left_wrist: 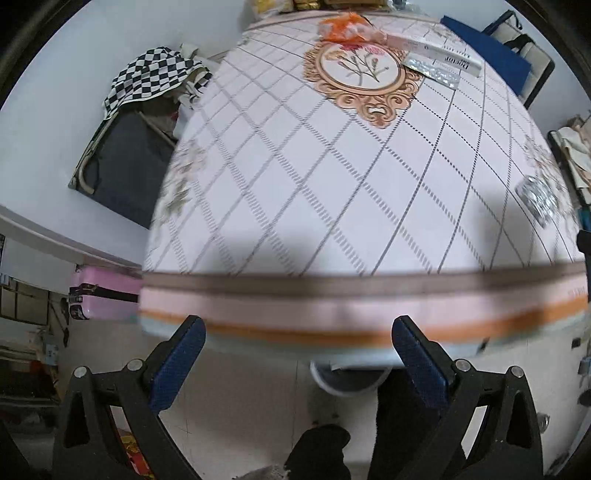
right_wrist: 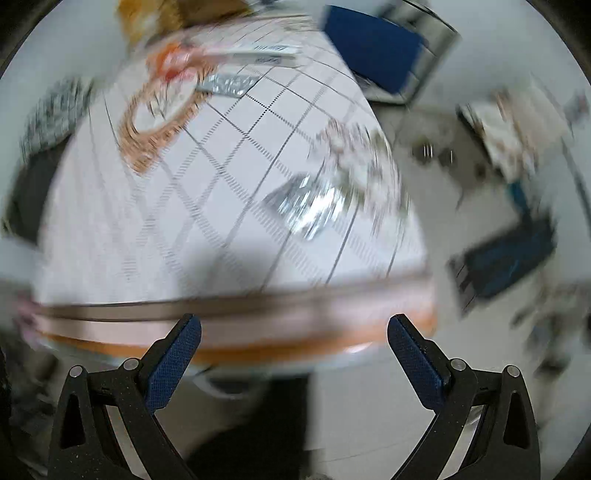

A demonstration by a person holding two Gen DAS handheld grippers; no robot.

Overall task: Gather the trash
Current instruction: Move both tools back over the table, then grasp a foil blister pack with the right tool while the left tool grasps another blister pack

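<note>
Trash lies on the table (left_wrist: 295, 206) with its white diamond-pattern cloth. A silver foil wrapper (left_wrist: 537, 197) lies at the right edge; it shows mid-right in the blurred right wrist view (right_wrist: 310, 205). At the far end lie an orange wrapper (left_wrist: 345, 26), a long white box (left_wrist: 436, 51) and a second foil strip (left_wrist: 430, 68), also seen in the right wrist view (right_wrist: 229, 85). My left gripper (left_wrist: 298, 330) is open and empty in front of the table's near edge. My right gripper (right_wrist: 294, 330) is open and empty at the near right corner.
A white bin (left_wrist: 345, 380) stands on the floor under the table's near edge. A chair with a checkered cloth (left_wrist: 151, 75) stands at the left, a blue-backed chair (left_wrist: 487, 48) at the far right. A pink suitcase (left_wrist: 105, 297) stands low left. A dark crate (right_wrist: 506, 258) sits on the floor right.
</note>
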